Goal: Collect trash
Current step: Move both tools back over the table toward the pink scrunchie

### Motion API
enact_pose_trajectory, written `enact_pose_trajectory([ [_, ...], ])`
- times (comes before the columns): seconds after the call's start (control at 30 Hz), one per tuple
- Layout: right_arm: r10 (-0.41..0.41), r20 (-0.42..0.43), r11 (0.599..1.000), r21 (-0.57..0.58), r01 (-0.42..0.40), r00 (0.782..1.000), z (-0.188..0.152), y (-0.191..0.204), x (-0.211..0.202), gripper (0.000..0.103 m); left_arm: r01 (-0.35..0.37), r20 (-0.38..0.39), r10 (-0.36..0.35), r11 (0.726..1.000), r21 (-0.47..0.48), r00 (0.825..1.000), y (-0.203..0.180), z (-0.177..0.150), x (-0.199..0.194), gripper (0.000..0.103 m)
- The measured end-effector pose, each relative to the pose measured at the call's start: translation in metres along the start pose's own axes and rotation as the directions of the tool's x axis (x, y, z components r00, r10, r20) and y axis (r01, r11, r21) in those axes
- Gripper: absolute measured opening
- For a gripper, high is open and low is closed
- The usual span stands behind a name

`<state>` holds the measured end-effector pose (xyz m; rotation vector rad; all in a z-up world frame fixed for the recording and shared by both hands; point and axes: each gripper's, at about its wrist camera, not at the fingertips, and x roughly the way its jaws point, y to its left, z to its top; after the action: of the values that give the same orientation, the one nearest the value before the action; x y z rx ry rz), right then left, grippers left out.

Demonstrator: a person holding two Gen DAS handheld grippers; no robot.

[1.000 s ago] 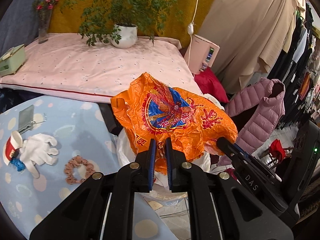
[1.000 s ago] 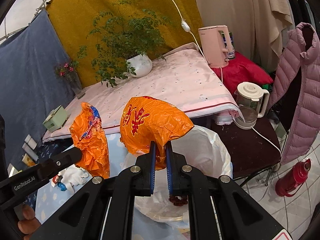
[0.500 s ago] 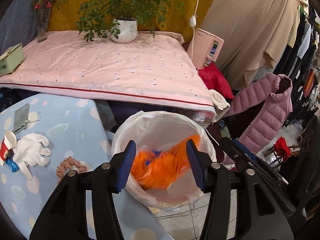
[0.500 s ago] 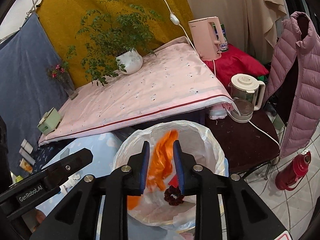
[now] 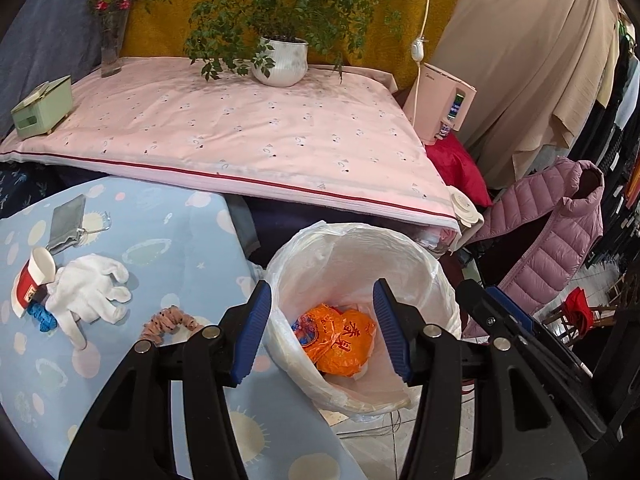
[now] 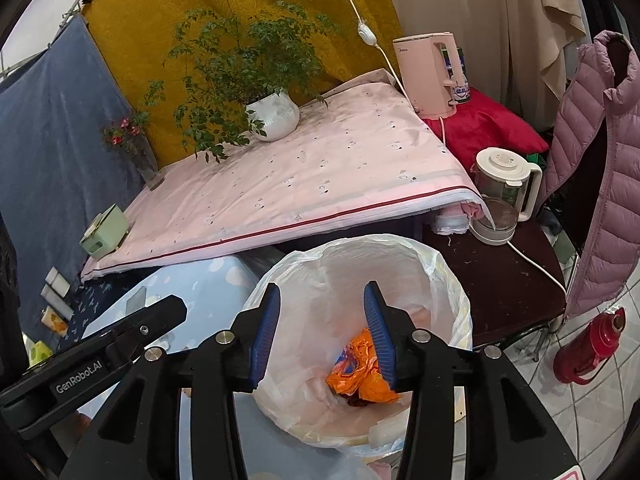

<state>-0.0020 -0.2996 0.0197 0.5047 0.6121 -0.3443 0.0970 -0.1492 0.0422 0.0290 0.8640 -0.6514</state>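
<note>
**Orange bag lies in the lined bin, both grippers open above it**

From the left wrist camera we see our left gripper (image 5: pixel 320 330) with its blue-padded fingers spread wide and nothing between them. Below the gap sits the bin (image 5: pixel 400 248), lined with a white plastic liner, and the crumpled orange bag (image 5: pixel 338 338) lies at its bottom, apart from both fingers. The bin stands just beside the right edge of the blue table (image 5: pixel 168 240), which wears a cloth with pale spots. Near the table's left edge we see a white glove (image 5: pixel 86 294) lying flat, touching a red-and-white paper cup (image 5: pixel 34 282) on its side. A brown hair scrunchie (image 5: pixel 168 320) lies close to the left finger, and a small grey pouch (image 5: pixel 68 220) rests toward the far left corner. Behind, a pink-covered table (image 5: pixel 240 136) carries a potted plant (image 5: pixel 280 60) at its far edge and a green box (image 5: pixel 42 106) at its left edge. Our right gripper's body (image 5: pixel 516 324) shows at the right.

From the right wrist camera we see our right gripper (image 6: pixel 322 334) likewise open and empty, fingers parted over the bin (image 6: pixel 440 264). The orange bag (image 6: pixel 360 376) lies deep inside, partly behind the right finger. A white kettle (image 6: pixel 502 192) stands on a dark side table (image 6: pixel 500 280) beside the bin, and a red thermos (image 6: pixel 592 344) stands on the floor.
</note>
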Motion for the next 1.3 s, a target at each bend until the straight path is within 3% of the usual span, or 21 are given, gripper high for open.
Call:
enact_pose_trajectory([
  [0.1,0.009,-0.001,1.0,-0.013,-0.009,1.0,-0.002,0.008,0.0,0.048,-0.007,0.001,0.007,1.0,-0.016,1.0,0.007,-0.001,-0.003,0.05],
  [0.47,0.05,-0.036,0.996,-0.078,-0.053,0.998,-0.014,0.047,0.005,0.048,-0.044,0.009,0.045,0.995,-0.087,0.999,0.045,-0.009,-0.015,0.051],
  [0.7,0.076,-0.075,0.989,-0.123,-0.085,0.994,-0.027,0.075,0.014,0.048,-0.09,0.013,0.094,0.983,-0.16,0.996,0.083,-0.018,-0.027,0.062],
  [1.07,0.112,-0.169,0.976,-0.166,-0.14,0.979,-0.056,0.118,0.044,0.048,-0.195,-0.013,0.2,0.938,-0.288,0.98,0.156,-0.039,-0.042,0.07],
  [1.3,0.112,-0.236,0.968,-0.195,-0.16,0.965,-0.075,0.142,0.071,0.048,-0.268,-0.026,0.279,0.888,-0.373,0.96,0.204,-0.05,-0.052,0.079],
])
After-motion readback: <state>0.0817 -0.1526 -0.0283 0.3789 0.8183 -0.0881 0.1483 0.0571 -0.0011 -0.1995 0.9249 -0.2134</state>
